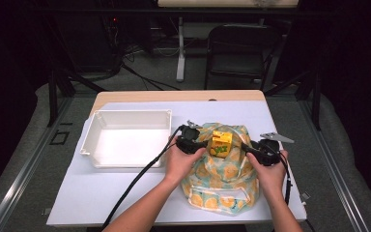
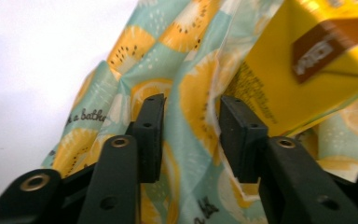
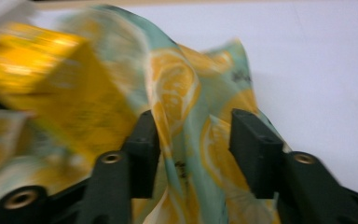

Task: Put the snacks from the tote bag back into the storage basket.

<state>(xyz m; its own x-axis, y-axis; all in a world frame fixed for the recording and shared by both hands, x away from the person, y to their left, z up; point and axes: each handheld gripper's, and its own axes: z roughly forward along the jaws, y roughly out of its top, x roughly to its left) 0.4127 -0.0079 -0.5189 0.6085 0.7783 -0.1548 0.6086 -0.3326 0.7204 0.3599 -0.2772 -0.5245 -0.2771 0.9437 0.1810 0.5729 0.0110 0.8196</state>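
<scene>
Left gripper (image 2: pixel 189 135) open around bag (image 1: pixel 224 176) fabric. Right gripper (image 3: pixel 191 149) open too, straddling cloth beside yellow carton (image 1: pixel 221 143).

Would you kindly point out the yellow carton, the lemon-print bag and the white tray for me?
Carton (image 1: pixel 221 143): high view, its front face.
Bag (image 1: pixel 224 186): high view, printed cloth below the carton.
Tray (image 1: pixel 125 113): high view, its far rim.

Both forearms rise from the bottom edge toward frame centre. The left claw (image 1: pixel 199 143) and right claw (image 1: pixel 248 149) face each other, jaws parted.
</scene>
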